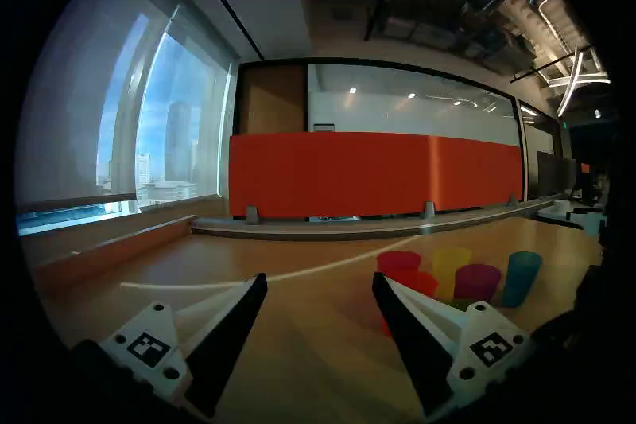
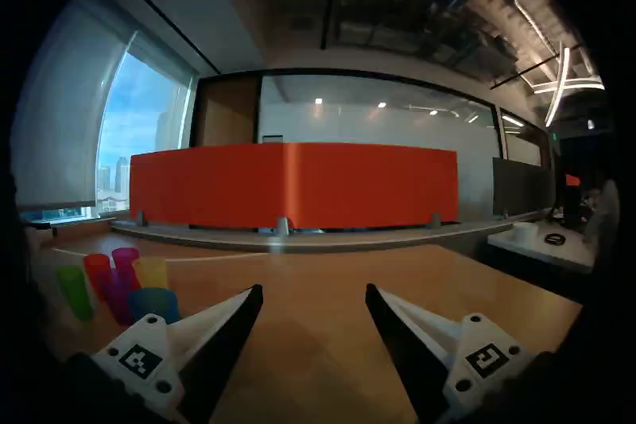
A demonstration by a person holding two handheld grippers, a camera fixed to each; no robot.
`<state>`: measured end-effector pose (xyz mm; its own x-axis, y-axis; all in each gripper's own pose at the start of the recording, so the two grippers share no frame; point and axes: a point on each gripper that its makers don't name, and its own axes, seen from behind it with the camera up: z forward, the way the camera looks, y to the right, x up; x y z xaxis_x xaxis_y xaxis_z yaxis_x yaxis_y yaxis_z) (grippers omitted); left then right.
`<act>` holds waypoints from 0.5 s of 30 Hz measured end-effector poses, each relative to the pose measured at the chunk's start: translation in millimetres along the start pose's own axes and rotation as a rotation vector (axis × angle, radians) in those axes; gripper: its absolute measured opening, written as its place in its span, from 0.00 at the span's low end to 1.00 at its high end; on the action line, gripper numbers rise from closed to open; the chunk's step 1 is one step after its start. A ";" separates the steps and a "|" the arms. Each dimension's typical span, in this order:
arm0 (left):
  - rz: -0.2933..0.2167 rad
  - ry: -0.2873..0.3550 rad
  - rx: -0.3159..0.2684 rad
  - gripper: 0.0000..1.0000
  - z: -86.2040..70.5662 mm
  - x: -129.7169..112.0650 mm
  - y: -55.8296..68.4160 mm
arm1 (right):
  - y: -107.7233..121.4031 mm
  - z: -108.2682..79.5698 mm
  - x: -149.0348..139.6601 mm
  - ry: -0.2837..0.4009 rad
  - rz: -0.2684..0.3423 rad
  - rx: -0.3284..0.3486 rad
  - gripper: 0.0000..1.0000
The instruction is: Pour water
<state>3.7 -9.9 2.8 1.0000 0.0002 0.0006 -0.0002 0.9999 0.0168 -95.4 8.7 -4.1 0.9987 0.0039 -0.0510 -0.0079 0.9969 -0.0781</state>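
Observation:
A cluster of coloured plastic cups stands on the wooden table (image 1: 318, 360). In the left gripper view I see a red cup (image 1: 399, 262), a yellow cup (image 1: 451, 263), a magenta cup (image 1: 477, 281) and a teal cup (image 1: 522, 276), just right of my left gripper (image 1: 318, 279), which is open and holds nothing. In the right gripper view the same group sits at the far left: a green cup (image 2: 74, 290), a red cup (image 2: 98, 271), a yellow cup (image 2: 151, 271) and a blue cup (image 2: 155, 302). My right gripper (image 2: 312, 290) is open over bare wood.
An orange partition (image 1: 374, 173) runs along the table's far edge on a grey rail. Large windows (image 1: 167, 145) lie to the left. A second desk (image 2: 540, 245) with small items stands at the right.

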 end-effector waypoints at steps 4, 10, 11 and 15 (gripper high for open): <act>0.000 0.000 0.000 0.99 -0.1 0.1 0.1 | 0.0 -0.1 -0.1 0.000 0.000 0.000 1.00; 0.000 0.000 0.000 0.98 0.0 0.3 -0.1 | 0.2 0.2 0.0 0.000 0.000 0.000 1.00; 0.000 0.000 0.000 0.98 0.1 0.3 -0.1 | 0.2 0.1 0.1 0.000 0.000 0.000 1.00; 0.000 0.000 0.000 0.98 0.0 0.2 0.2 | 0.0 0.0 0.4 0.000 0.001 0.000 1.00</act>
<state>3.9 -9.7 2.8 1.0000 0.0004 0.0006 -0.0004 0.9999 0.0169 -95.1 8.7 -4.1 0.9987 0.0044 -0.0510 -0.0084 0.9969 -0.0780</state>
